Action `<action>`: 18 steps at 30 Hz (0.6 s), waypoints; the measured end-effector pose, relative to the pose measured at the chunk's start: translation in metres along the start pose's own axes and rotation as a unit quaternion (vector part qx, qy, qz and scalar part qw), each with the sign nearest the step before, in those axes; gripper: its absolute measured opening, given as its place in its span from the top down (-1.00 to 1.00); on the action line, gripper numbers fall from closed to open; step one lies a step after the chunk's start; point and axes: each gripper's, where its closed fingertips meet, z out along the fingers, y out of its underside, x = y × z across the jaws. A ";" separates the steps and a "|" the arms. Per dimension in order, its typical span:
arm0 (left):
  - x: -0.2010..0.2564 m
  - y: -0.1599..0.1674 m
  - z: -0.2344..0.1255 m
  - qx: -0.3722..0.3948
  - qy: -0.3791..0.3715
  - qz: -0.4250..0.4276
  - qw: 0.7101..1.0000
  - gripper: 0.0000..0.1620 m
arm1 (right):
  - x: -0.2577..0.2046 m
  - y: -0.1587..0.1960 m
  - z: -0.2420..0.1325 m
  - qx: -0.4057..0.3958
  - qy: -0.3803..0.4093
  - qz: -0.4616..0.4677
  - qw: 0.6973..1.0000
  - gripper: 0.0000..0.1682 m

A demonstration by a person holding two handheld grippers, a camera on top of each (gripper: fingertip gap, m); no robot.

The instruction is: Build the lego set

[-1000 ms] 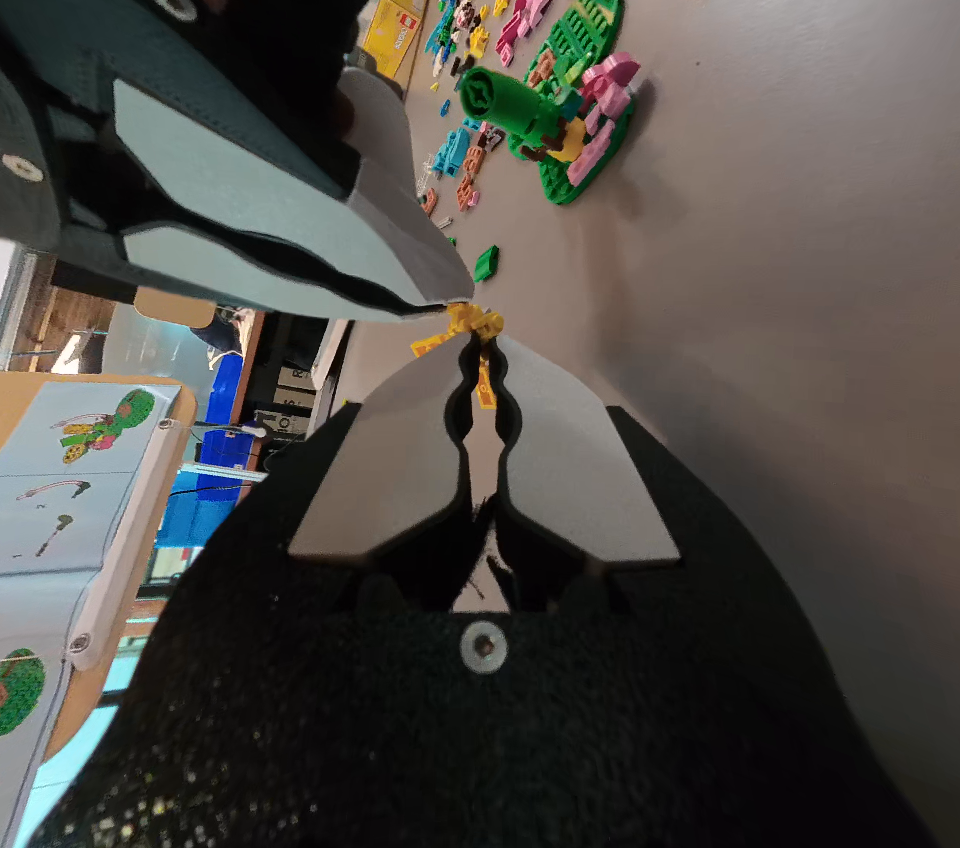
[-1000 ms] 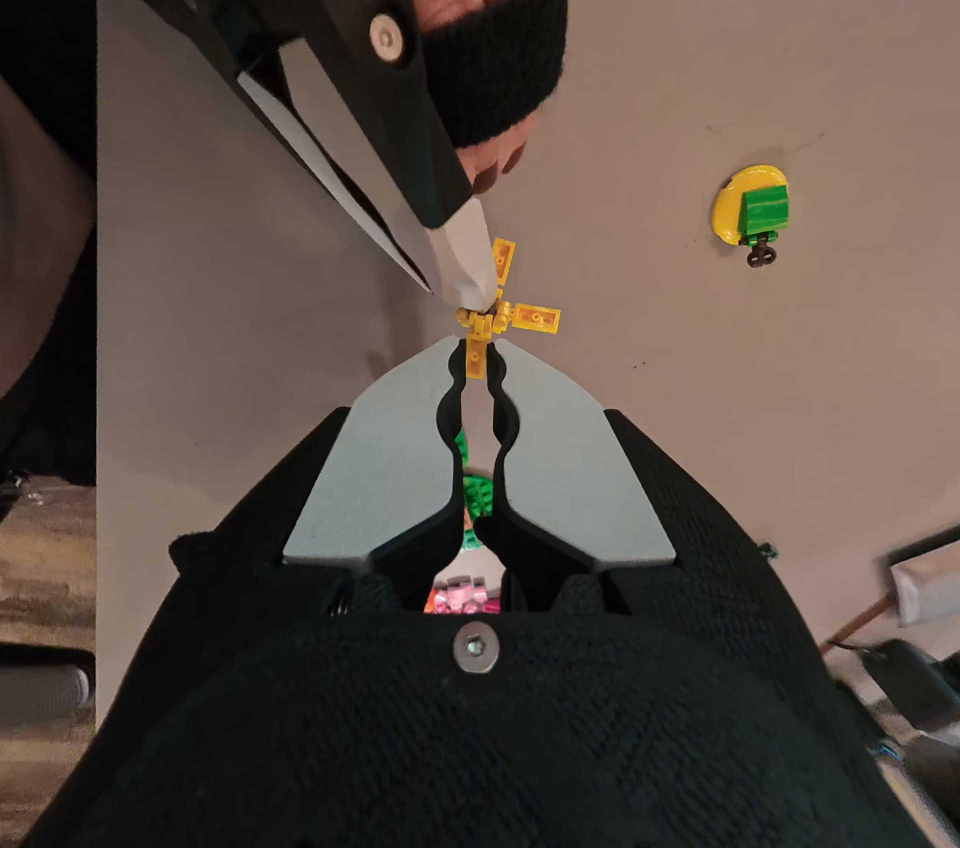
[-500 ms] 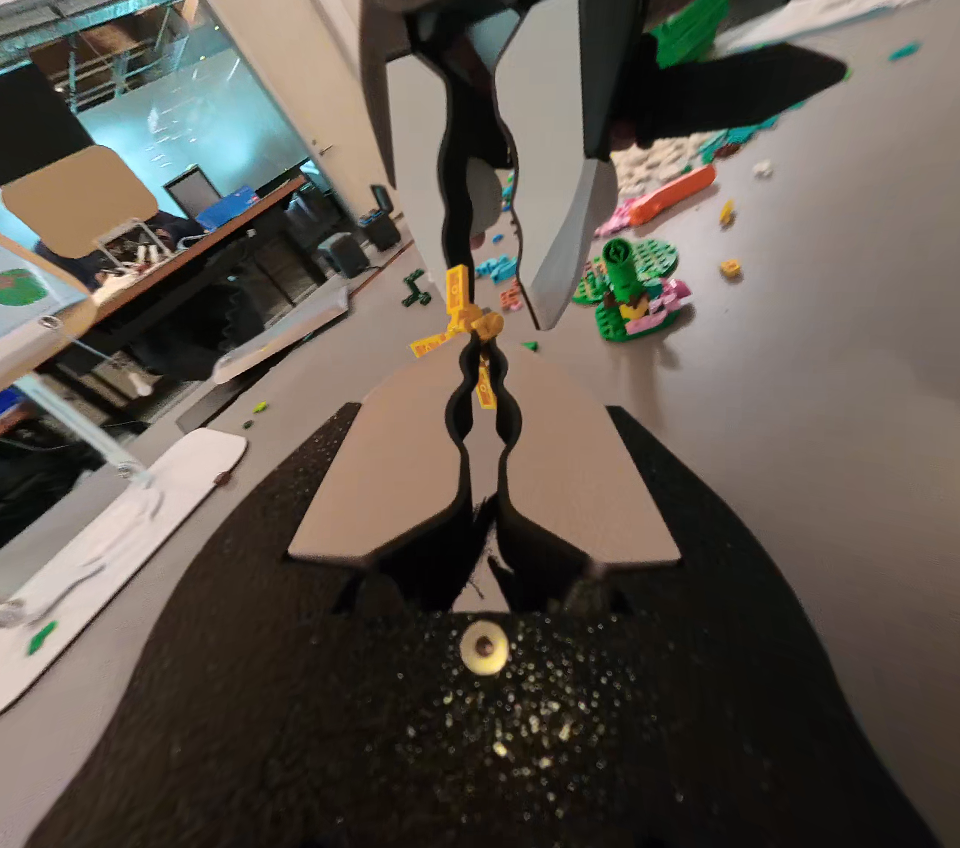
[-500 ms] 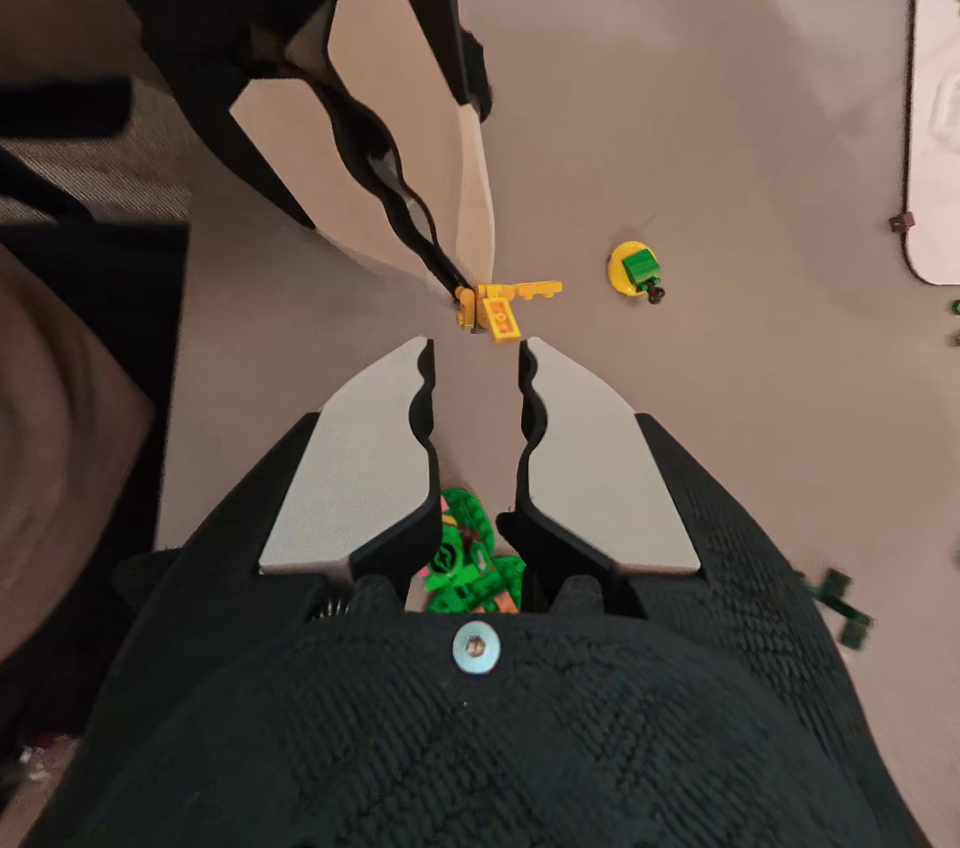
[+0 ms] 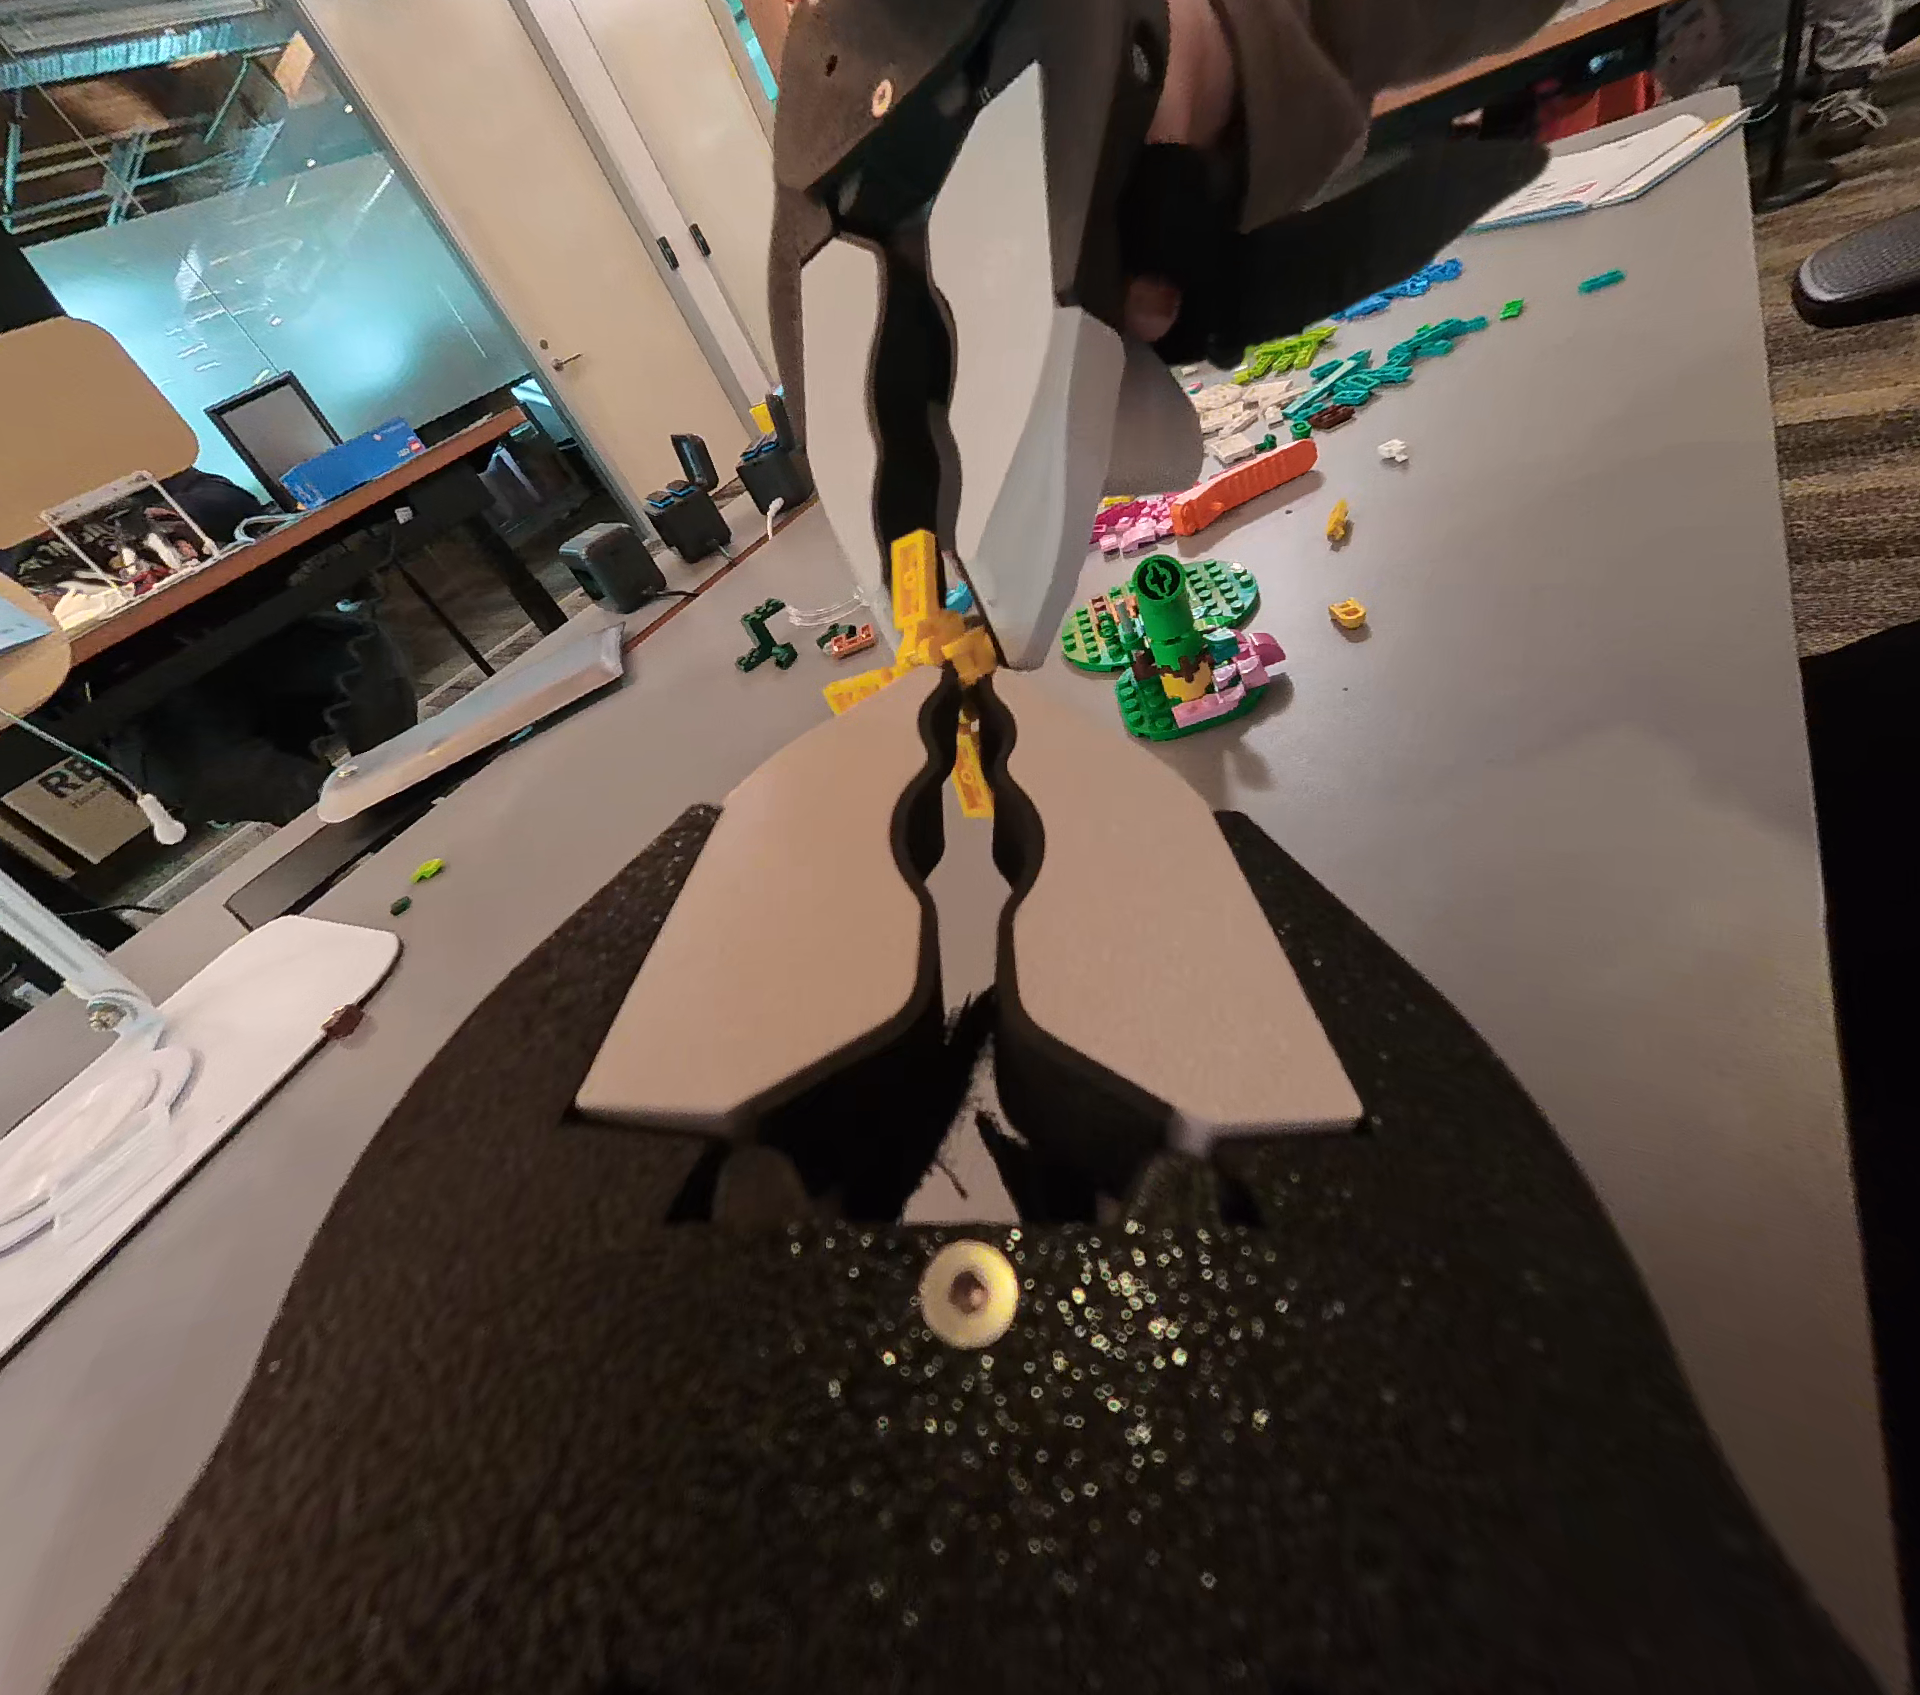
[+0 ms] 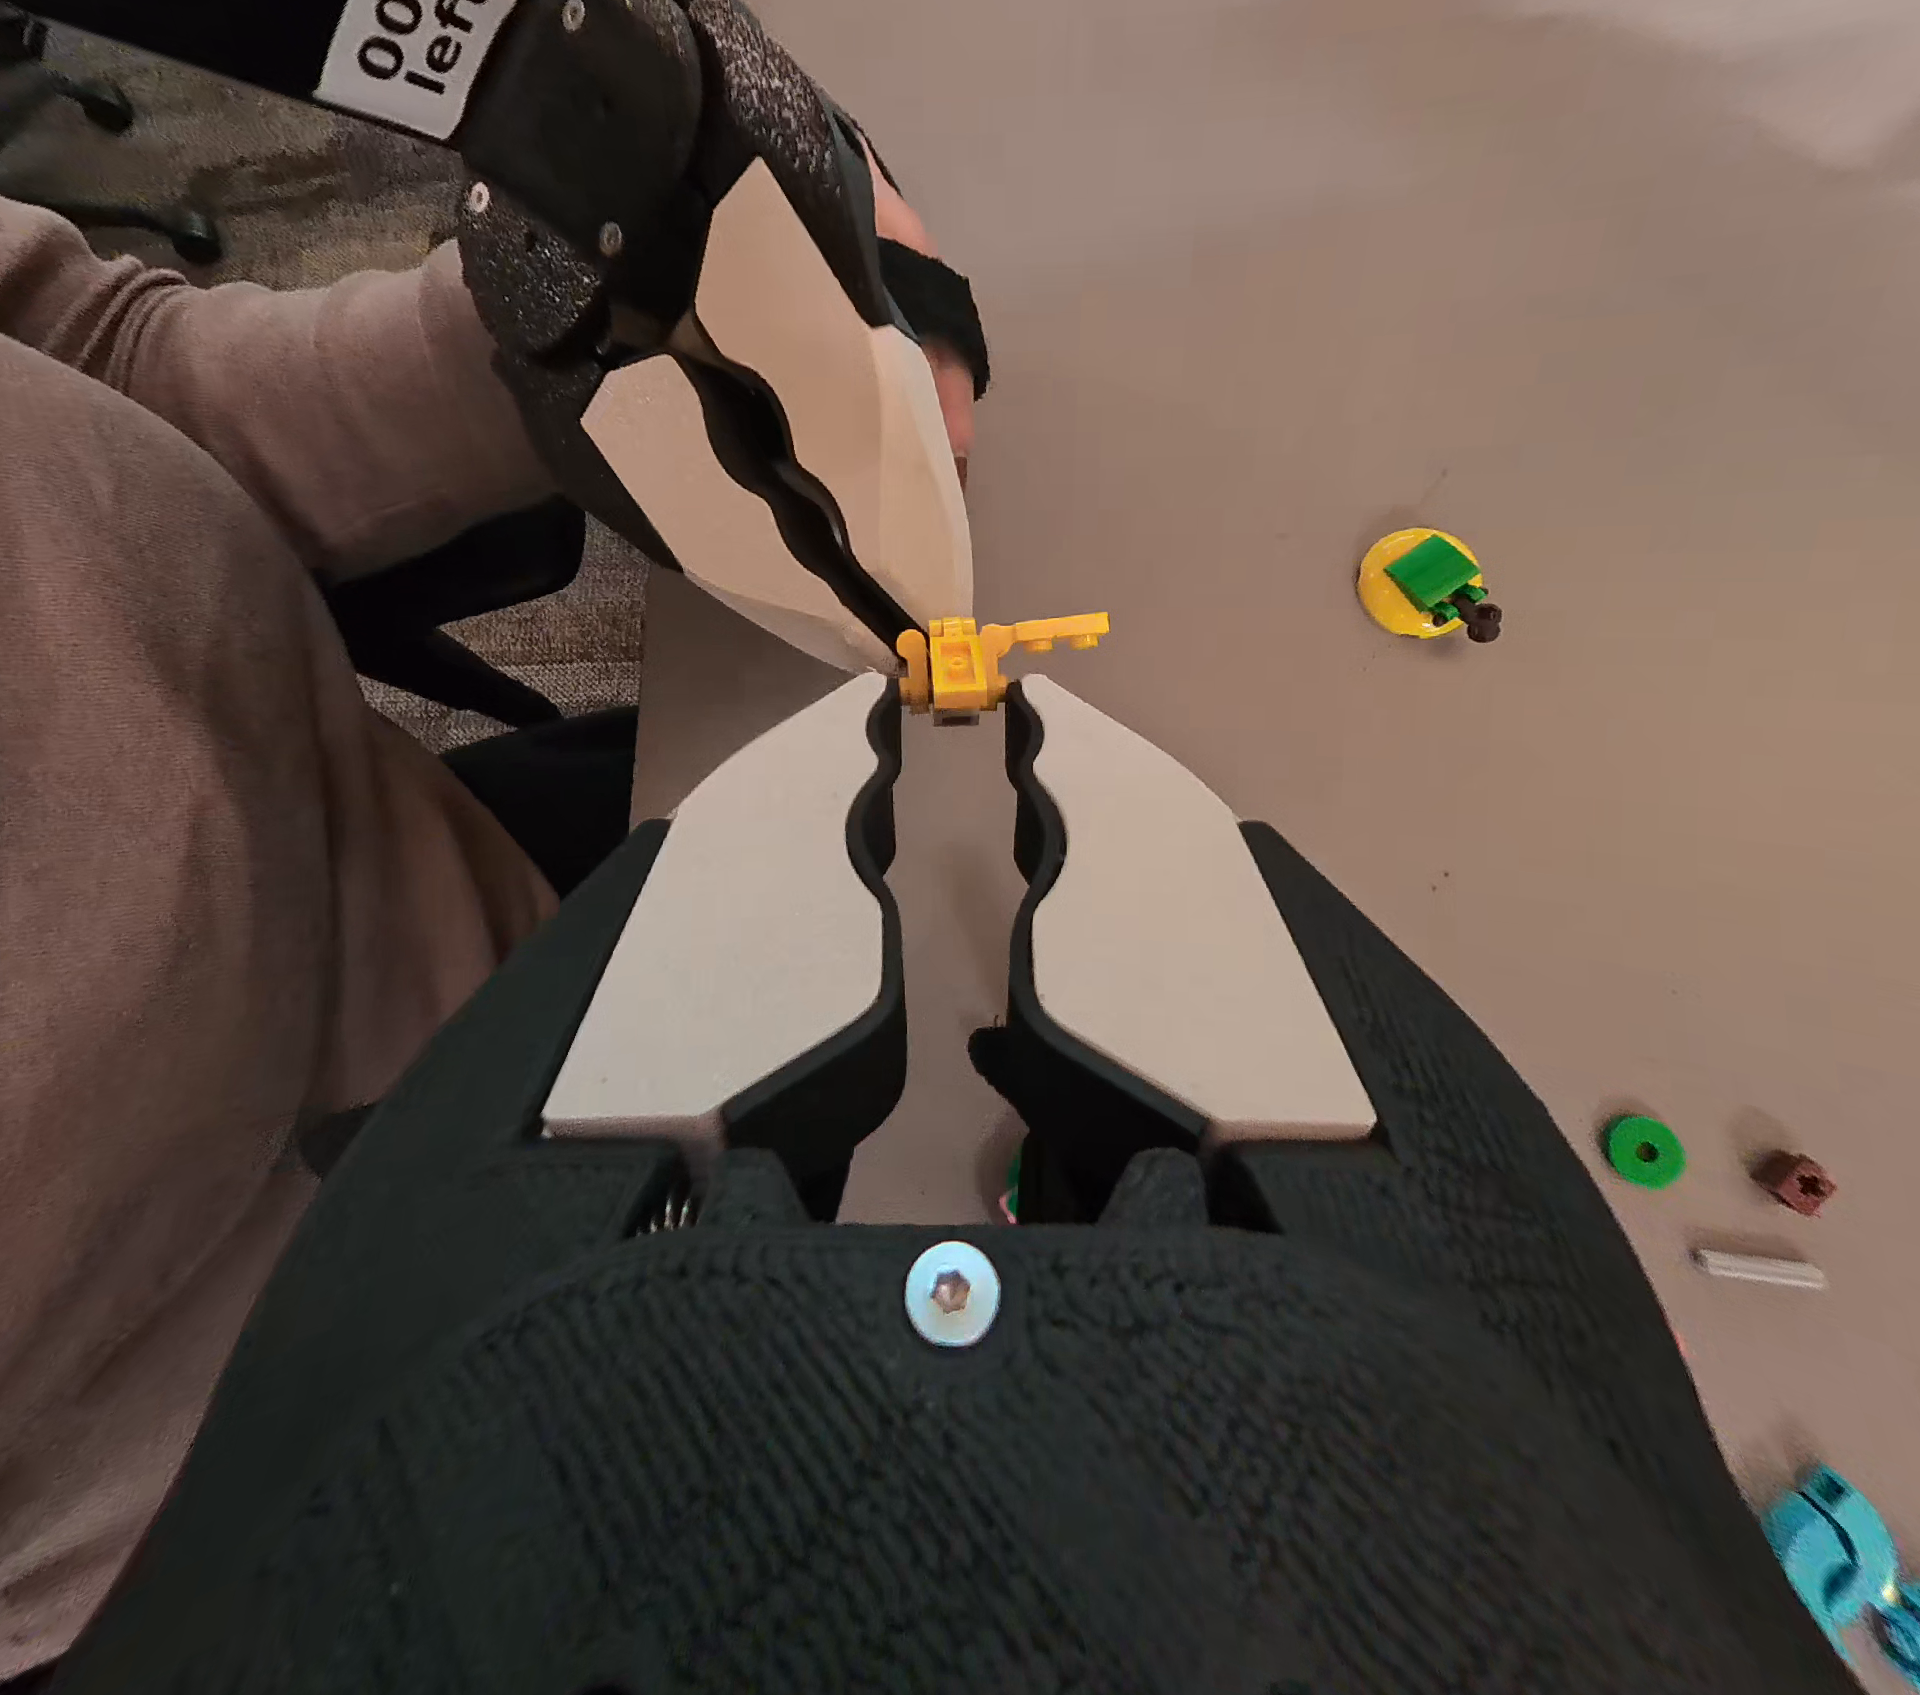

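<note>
Yellow sub-assembly (image 6: 951, 658) is pinched at one end in the left gripper (image 5: 961, 700), jaws nearly closed on it, held in the air over the grey table (image 6: 1455, 191).

Change: a second ago the right gripper (image 6: 951, 695) was clamped on it too; half a second ago it had let go and spread wide. Now its tips have narrowed back onto the central yellow block, one on each side and touching or almost so. Can't tell if it's bearing load yet.

Orientation also changed. One yellow arm now sticks out toward 3 o'clock in the right wrist view; in the left wrist view the arms point to about 12 and 8 o'clock.

My read: this was a regrip, not a drop. Right side moved from an arm to the hub, probably to press or rotate a joint. Handoff isn't finished.

The green base build (image 5: 1174, 658) sits on the table at about 2 o'clock from the left tips, well apart. The yellow dome with green piece (image 6: 1423, 580) lies at 3 o'clock from the right tips, untouched.
</note>
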 end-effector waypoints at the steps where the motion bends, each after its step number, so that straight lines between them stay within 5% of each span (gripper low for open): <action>1: -0.001 -0.001 0.000 0.000 -0.005 0.001 1.000 0.96 | 0.000 -0.001 0.000 0.005 0.000 0.002 1.000 0.80; 9: -0.033 -0.018 -0.008 0.016 -0.179 0.140 0.974 0.61 | 0.001 -0.032 -0.016 0.179 -0.012 0.078 0.981 0.80; 13: -0.032 -0.035 -0.009 0.031 -0.246 0.231 0.941 0.67 | -0.007 -0.044 -0.022 0.254 -0.039 0.113 0.960 0.80; 18: -0.034 -0.041 -0.009 0.027 -0.276 0.237 0.931 0.78 | -0.011 -0.047 -0.023 0.290 -0.062 0.140 0.945 0.80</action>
